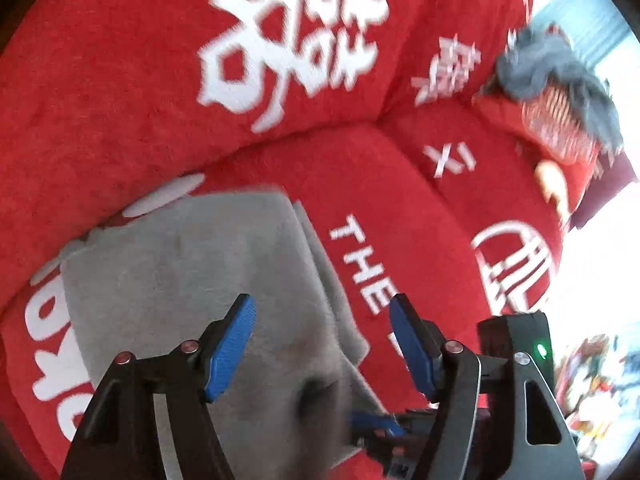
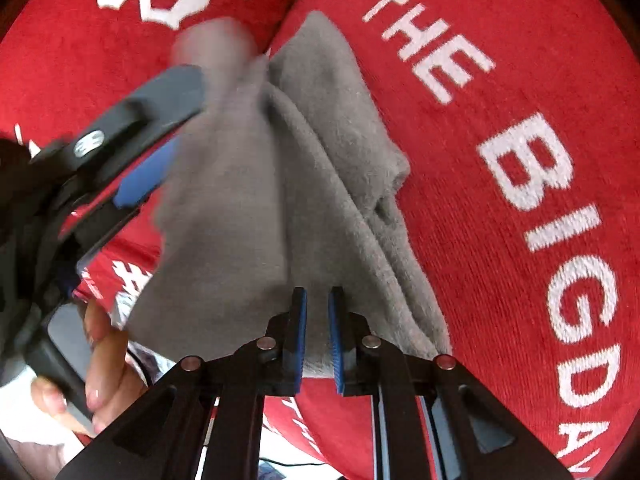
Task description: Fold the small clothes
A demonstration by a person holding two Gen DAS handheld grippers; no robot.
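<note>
A small grey garment (image 1: 208,280) lies partly folded on a red sofa seat. In the left wrist view my left gripper (image 1: 322,320) hovers open over its right edge, its blue pads wide apart and holding nothing. In the right wrist view my right gripper (image 2: 318,316) has its blue pads nearly together, pinching the near edge of the grey garment (image 2: 304,168). The left gripper (image 2: 132,140) shows at the left of that view, blurred, beside the cloth. The right gripper's blue fingertip (image 1: 376,424) shows low in the left wrist view.
The red sofa cover (image 1: 400,184) bears white lettering and covers both seat and backrest (image 1: 120,60). A pile of dark grey and striped clothes (image 1: 556,84) lies further along the seat. A hand (image 2: 100,360) holds the left gripper's handle.
</note>
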